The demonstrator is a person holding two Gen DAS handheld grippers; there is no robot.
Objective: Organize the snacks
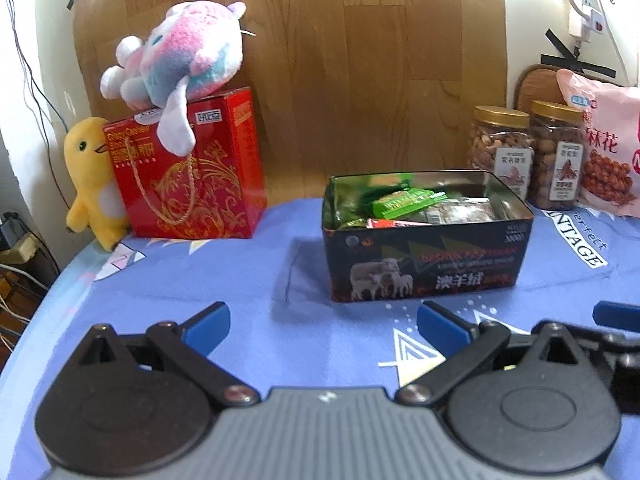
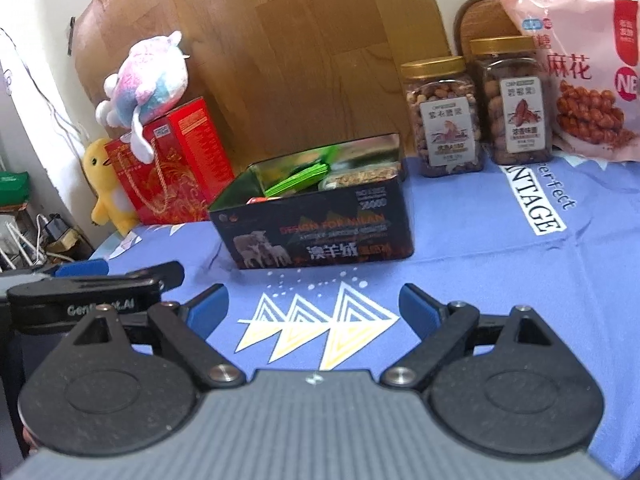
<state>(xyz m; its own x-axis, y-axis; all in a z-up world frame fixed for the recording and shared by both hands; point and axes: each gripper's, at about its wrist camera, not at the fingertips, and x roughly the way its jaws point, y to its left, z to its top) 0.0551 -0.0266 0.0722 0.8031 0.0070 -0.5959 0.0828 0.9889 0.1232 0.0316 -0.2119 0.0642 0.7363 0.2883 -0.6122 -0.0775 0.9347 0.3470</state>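
A dark open tin box stands on the blue tablecloth and holds several snack packets, among them a green one. My left gripper is open and empty, low over the cloth in front of the tin. My right gripper is open and empty, also in front of the tin, to the right of the left one. The left gripper's body shows at the left edge of the right wrist view. Two clear nut jars stand behind the tin to the right.
A pink snack bag leans at the back right. A red gift box with a pastel plush on top and a yellow plush beside it stands at the back left. A wooden board backs the table.
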